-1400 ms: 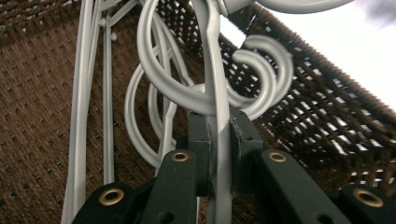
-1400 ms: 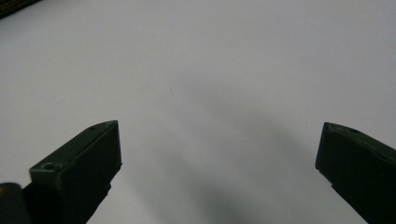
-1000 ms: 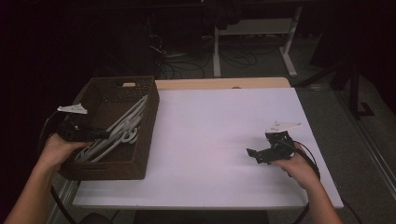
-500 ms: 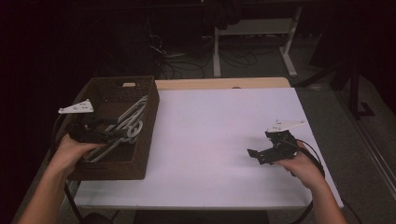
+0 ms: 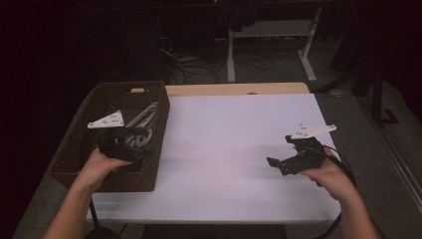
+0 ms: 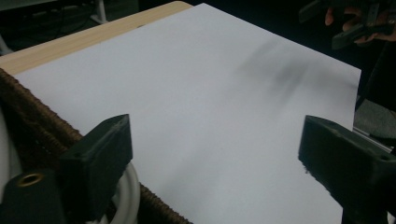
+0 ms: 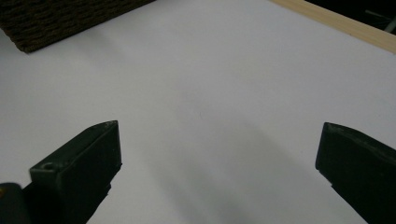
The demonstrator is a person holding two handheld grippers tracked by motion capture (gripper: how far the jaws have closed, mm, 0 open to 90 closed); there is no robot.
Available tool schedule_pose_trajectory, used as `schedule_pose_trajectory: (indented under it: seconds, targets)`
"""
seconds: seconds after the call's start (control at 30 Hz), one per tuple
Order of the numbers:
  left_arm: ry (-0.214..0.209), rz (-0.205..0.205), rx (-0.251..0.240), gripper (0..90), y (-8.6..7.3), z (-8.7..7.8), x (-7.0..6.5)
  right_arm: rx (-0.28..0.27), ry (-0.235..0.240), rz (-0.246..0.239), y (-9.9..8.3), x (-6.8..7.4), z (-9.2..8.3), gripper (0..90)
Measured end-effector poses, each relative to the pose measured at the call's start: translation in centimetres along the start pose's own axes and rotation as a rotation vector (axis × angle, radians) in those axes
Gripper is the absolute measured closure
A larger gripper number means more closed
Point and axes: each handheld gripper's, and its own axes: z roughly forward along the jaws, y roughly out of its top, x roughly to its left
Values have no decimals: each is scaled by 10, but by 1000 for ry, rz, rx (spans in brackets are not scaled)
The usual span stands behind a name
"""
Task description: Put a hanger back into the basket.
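A brown woven basket (image 5: 79, 149) stands on the left of the white table (image 5: 234, 134) and holds several white hangers (image 5: 143, 117). My left gripper (image 5: 149, 143) hovers over the basket's right side, its jaws open wide and empty. In the left gripper view, the left gripper (image 6: 219, 158) looks across the basket rim (image 6: 42, 126) at the bare table, with a white hanger (image 6: 130, 196) curving beside its left jaw. My right gripper (image 5: 277, 165) hangs open just above the table's right part. In the right gripper view, the right gripper (image 7: 215, 158) has nothing between its jaws.
A wooden strip (image 5: 234, 89) runs along the table's far edge. Behind the table are a white desk frame (image 5: 268, 47) and cables on the dark floor. The basket's corner (image 7: 60, 18) sits far from the right gripper.
My left gripper has moved right and a little forward, from the basket's left edge to above its right side. The right gripper has barely shifted.
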Motion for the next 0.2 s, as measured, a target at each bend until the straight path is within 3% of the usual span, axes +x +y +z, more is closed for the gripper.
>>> schedule_pose_trajectory:
  seconds: [0.07, 0.2]
  targets:
    - [-5, -1, 4, 21, -1, 3, 0, -3, -2, -2, 1, 0, -3, 1]
    - [2, 1, -8, 6, -1, 2, 0, -7, -2, -4, 1, 0, -5, 1]
